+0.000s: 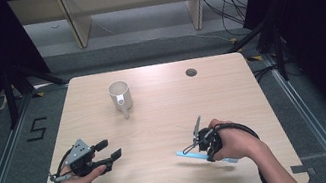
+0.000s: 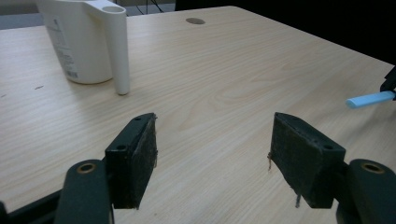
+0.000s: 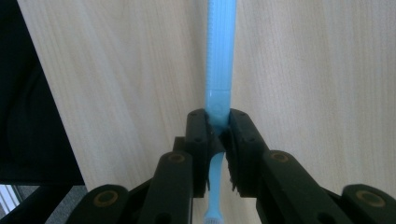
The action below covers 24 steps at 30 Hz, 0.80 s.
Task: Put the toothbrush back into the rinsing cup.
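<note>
Right gripper view: a light blue toothbrush is pinched between the pads of the right gripper, the handle running away from the camera over the table and the bristled head (white, just visible at the lower edge) left behind the jaws. In the high view the right gripper is seen near the front right of the table, with the toothbrush sticking out to the left, level with the wood or nearly so; whether its tip touches the wood cannot be told.

The left gripper is held over the front left of the table with its jaws spread wide and nothing between them, and its own view confirms the empty gap. A white cup with a tubular handle stands upright farther back, well apart from both grippers.

If the toothbrush is meant for the cup, several risks can be judged. The grip lies near one end of a slim, smooth handle, so the brush could be swivelled in the pads once it is raised or tipped upright. The cup is light and unsupported; a brush brought in at a slant could be caught on the rim and the cup pushed over or slid. A release made too high could let the brush bounce out.
</note>
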### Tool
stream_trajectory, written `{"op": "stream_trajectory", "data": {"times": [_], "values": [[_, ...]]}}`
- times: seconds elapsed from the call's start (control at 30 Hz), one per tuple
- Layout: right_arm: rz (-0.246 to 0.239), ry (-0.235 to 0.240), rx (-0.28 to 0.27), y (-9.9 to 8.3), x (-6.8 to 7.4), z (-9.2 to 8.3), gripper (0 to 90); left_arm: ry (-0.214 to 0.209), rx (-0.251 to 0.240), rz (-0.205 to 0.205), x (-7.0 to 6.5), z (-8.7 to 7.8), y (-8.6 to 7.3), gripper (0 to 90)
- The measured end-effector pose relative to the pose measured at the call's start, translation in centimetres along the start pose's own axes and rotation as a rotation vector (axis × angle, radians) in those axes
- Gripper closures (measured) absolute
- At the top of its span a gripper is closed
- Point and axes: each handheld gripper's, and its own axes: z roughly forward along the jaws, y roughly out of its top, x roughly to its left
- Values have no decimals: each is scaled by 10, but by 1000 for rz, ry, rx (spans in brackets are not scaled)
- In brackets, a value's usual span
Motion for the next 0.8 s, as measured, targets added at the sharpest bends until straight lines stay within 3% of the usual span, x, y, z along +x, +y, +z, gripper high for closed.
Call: {"op": "stream_trajectory", "data": {"times": [0.3,0.37,0.53,0.57,0.6,0.63,0.8], "values": [[-27,18,-7,3,-1,-3,798,-108,26,54,-19,16,3,308],[-8,11,0,4,2,-6,798,-120,46,68,-23,20,3,305],[-57,1,-4,9,5,-7,798,-170,55,92,-32,27,1,300],[-41,6,-4,10,7,-8,798,-168,65,102,-34,27,1,299],[-65,3,-4,11,7,-8,798,-177,67,108,-35,28,2,299],[-44,2,-1,13,9,-9,798,-198,61,110,-37,30,1,299],[-64,3,-8,18,11,-10,798,-256,82,150,-43,35,0,295]]}}
